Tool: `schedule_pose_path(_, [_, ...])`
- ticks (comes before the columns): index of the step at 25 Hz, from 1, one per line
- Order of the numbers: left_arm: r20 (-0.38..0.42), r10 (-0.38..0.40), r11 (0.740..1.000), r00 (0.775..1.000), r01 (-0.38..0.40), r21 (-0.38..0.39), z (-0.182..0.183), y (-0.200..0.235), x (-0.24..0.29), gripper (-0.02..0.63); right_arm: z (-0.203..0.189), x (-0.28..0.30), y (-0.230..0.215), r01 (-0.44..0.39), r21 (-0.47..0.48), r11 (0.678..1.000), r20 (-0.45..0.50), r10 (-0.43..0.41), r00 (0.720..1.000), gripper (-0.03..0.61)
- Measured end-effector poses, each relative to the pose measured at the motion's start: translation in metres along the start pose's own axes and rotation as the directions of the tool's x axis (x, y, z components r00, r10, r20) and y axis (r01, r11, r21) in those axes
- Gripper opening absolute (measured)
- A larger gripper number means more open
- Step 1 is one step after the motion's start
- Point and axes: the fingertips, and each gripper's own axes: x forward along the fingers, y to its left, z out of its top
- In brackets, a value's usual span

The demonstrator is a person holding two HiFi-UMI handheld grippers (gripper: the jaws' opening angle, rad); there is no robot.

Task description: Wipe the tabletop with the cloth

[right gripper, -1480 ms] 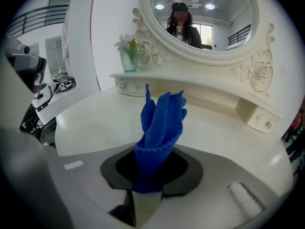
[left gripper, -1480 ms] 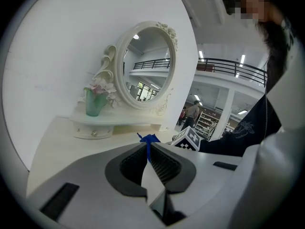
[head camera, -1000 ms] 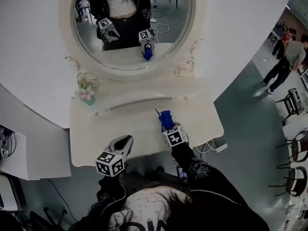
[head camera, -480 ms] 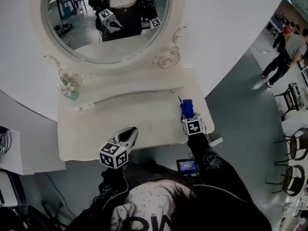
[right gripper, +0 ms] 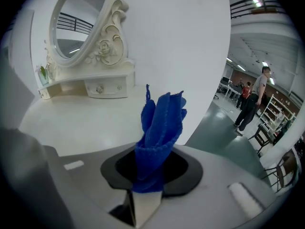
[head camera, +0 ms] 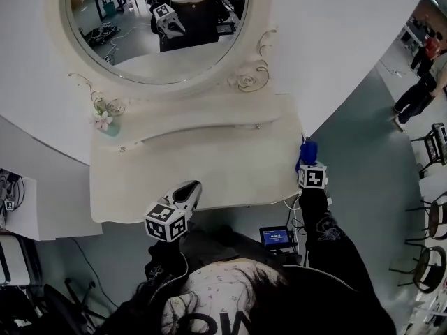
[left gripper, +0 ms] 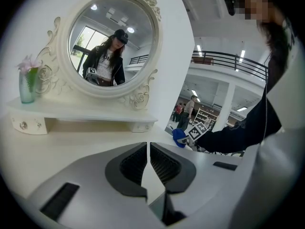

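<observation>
Since a second ago the right gripper point(head camera: 307, 166) has slid from mid-table out to the 3 o'clock edge of the tabletop point(head camera: 209, 166), dragging the cloth point(right gripper: 159, 128) with it, so this looks like the end of a sideways wipe stroke.

Nearest me, at about 7 o'clock on the front edge, the left gripper point(head camera: 187, 192) hangs with its jaws almost together, just a sliver between them and nothing in it. My guess is it's parked there to stay out of the wipe path.

Over at 3 o'clock the right jaws are clamped on the blue cloth, which sticks out bunched past the tips, right at the table's edge. Can't tell if it's really pressing on the surface.

Farther back: the drawer shelf point(head camera: 202, 128), a little flower vase point(head camera: 106, 124) at 10 o'clock, and the mirror point(head camera: 140, 40) at 12.
</observation>
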Motion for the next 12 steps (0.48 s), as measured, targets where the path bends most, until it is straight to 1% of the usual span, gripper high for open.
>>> schedule_pose_path(8, [-0.008,0.049,0.998,0.999,-0.05,-0.035,-0.014,0.011,-0.026,0.0,0.002,-0.003,-0.007,0.042,0.072,0.997,0.007,-0.043,0.999,0.107])
schedule_pose_path(10, [-0.005,0.062,0.997,0.998,-0.062,-0.045,-0.016,0.017,-0.034,0.0,0.004,-0.006,-0.003,0.039,0.083,0.996,0.022,-0.041,0.999,0.107])
schedule_pose_path(12, [-0.001,0.074,0.996,0.997,-0.074,-0.054,-0.018,0.023,-0.044,0.0,0.007,-0.012,0.009,0.018,0.083,0.996,0.039,-0.021,0.999,0.107])
